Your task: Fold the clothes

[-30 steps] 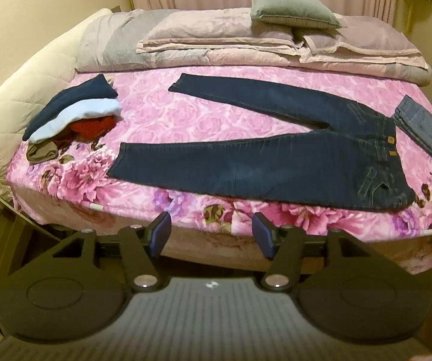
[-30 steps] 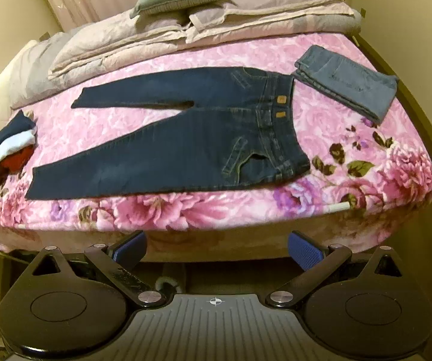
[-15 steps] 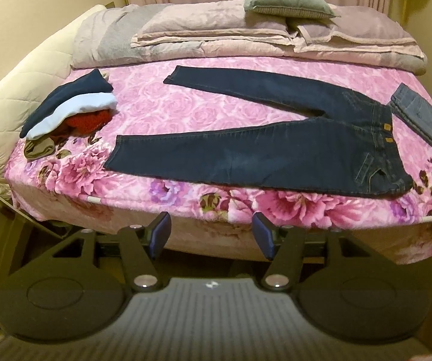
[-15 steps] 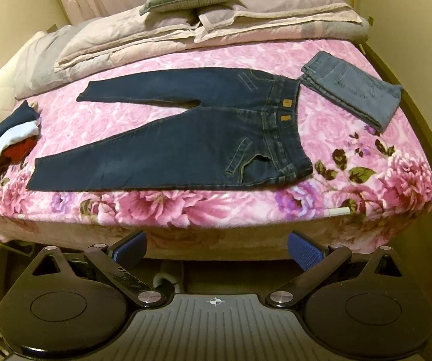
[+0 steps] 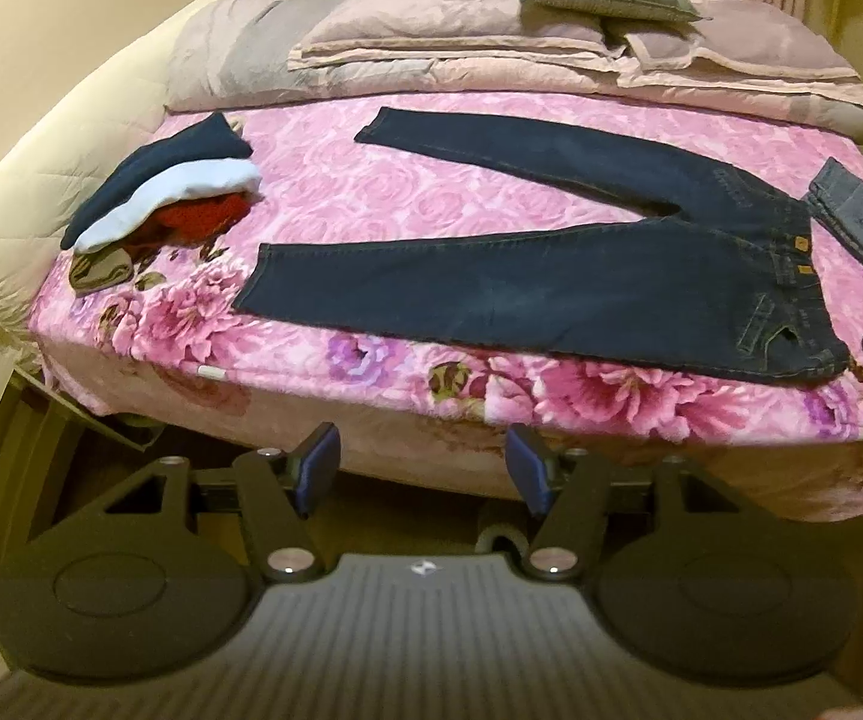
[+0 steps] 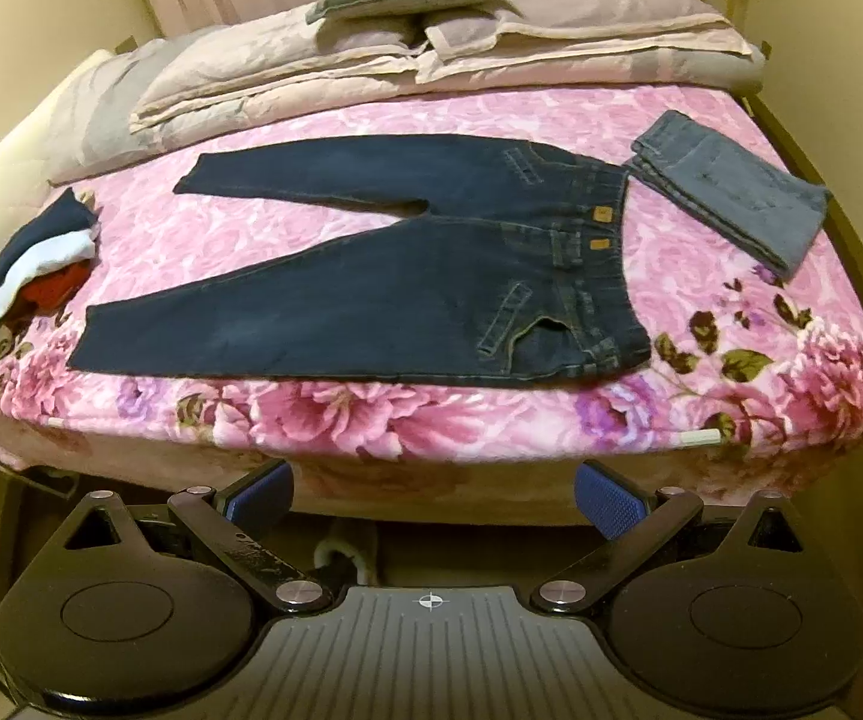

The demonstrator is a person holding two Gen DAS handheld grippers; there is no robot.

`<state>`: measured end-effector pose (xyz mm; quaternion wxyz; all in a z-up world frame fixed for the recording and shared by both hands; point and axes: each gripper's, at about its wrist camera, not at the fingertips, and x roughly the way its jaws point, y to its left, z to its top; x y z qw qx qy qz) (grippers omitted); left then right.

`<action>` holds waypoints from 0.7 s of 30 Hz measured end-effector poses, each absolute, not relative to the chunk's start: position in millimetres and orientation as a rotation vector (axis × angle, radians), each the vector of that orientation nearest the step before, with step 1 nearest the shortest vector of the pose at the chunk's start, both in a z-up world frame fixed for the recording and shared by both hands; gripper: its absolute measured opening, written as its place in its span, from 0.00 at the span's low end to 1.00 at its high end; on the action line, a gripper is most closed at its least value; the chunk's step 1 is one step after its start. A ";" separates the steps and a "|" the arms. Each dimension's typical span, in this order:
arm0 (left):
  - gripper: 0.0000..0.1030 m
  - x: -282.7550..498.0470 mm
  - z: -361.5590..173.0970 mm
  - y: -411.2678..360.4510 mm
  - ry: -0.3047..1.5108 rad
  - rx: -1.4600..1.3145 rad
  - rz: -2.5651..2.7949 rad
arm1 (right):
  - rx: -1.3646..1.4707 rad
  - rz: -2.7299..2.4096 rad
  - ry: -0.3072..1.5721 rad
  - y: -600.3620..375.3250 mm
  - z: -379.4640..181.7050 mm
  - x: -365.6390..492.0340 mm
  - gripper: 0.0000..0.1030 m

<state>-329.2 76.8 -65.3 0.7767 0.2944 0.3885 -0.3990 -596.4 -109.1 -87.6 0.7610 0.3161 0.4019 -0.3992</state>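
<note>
Both grippers, left (image 5: 422, 468) and right (image 6: 434, 495), hung spread and empty below the mattress edge, apart from the dark blue denim jeans (image 6: 371, 294) lying flat on the pink floral bedspread (image 6: 731, 384). Risk judged: pinching bedspread along with denim would drag both and skew the fold.

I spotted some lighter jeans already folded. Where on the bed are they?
In the right wrist view the folded light jeans lie at the bed's far right, just beyond the waistband of the spread dark jeans, below the stacked bedding.

Both grippers are black, with round side discs, silver screws, ribbed grey bodies and blue-padded jaws.
</note>
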 end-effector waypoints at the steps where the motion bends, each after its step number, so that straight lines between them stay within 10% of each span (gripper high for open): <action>1: 0.56 -327.4 -66.4 76.5 0.844 0.638 -0.859 | 0.687 -0.865 0.877 -110.2 -88.4 -594.2 0.99; 21: 0.58 -220.4 -99.0 -8.8 0.889 0.647 -0.841 | 0.803 -1.002 0.836 -214.8 -104.3 -559.2 0.99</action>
